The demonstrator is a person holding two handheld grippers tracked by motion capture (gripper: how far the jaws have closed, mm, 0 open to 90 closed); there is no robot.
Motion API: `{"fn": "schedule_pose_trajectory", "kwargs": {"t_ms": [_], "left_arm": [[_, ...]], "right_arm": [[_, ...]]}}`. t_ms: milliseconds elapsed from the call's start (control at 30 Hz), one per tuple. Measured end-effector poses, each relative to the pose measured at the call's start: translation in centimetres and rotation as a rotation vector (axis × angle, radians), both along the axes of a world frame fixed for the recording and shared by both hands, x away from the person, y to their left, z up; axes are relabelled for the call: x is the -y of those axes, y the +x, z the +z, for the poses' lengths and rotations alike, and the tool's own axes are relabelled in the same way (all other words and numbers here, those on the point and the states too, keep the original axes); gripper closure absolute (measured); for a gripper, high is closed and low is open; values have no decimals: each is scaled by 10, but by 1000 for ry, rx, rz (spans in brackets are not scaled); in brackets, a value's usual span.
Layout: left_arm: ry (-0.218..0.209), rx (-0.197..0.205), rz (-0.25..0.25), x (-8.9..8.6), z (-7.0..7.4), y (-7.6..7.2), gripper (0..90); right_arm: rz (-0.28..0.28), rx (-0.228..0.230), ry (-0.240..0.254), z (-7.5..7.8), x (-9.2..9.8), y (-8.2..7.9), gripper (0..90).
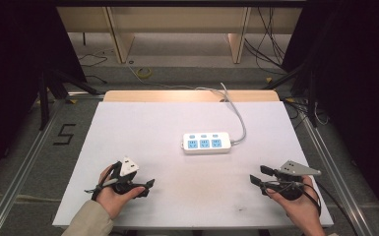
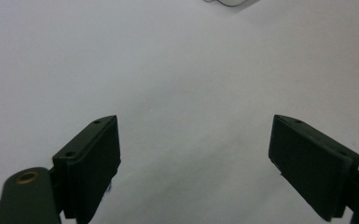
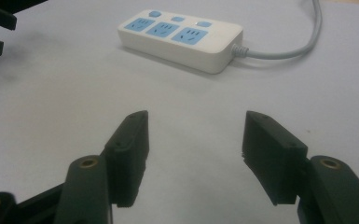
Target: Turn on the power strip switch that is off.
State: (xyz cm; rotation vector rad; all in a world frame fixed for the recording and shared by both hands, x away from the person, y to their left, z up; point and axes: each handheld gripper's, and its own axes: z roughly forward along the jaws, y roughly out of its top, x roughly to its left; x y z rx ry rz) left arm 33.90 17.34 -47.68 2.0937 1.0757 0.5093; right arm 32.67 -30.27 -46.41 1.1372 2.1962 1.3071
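A white power strip (image 1: 206, 143) with three blue sockets and three blue buttons lies near the middle of the white table, its grey cable (image 1: 237, 112) running off toward the far edge. In the right gripper view the power strip (image 3: 182, 38) sits ahead and a little left of my right gripper (image 3: 195, 140). My right gripper (image 1: 257, 176) rests at the front right, open and empty, pointing left. My left gripper (image 1: 147, 187) rests at the front left, open and empty, pointing right. In the left gripper view my left gripper (image 2: 193, 149) faces bare table, with a corner of the power strip (image 2: 231, 2) at the top edge.
The white table (image 1: 142, 128) has a wooden strip (image 1: 187, 95) along its far edge. Metal floor rails (image 1: 22, 162) run on both sides, with a "5" mark (image 1: 64, 133) on the floor at left. Wooden furniture legs (image 1: 120, 42) and loose cables (image 1: 268, 39) stand beyond the table.
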Motion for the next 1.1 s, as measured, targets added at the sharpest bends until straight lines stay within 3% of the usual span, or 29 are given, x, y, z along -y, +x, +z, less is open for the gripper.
{"fn": "schedule_pose_trajectory", "kwargs": {"t_ms": [200, 267, 300, 333, 533, 1100], "left_arm": [[4, 2, 1, 0, -1, -1, 164], [4, 4, 2, 0, -1, 0, 166], [3, 5, 2, 1, -1, 0, 166], [4, 4, 1, 1, -1, 0, 167], [4, 5, 3, 0, -2, 2, 169], [9, 15, 11, 2, -2, 1, 175]], "right_arm": [[23, -15, -57, 1, -5, 0, 526], [39, -19, -91, 3, -7, 0, 646], [39, -19, -91, 3, -7, 0, 646], [52, -21, -117, 5, -7, 1, 743], [62, -27, -176, 10, -9, 4, 900], [68, -101, -249, 21, -20, 13, 900]]}}
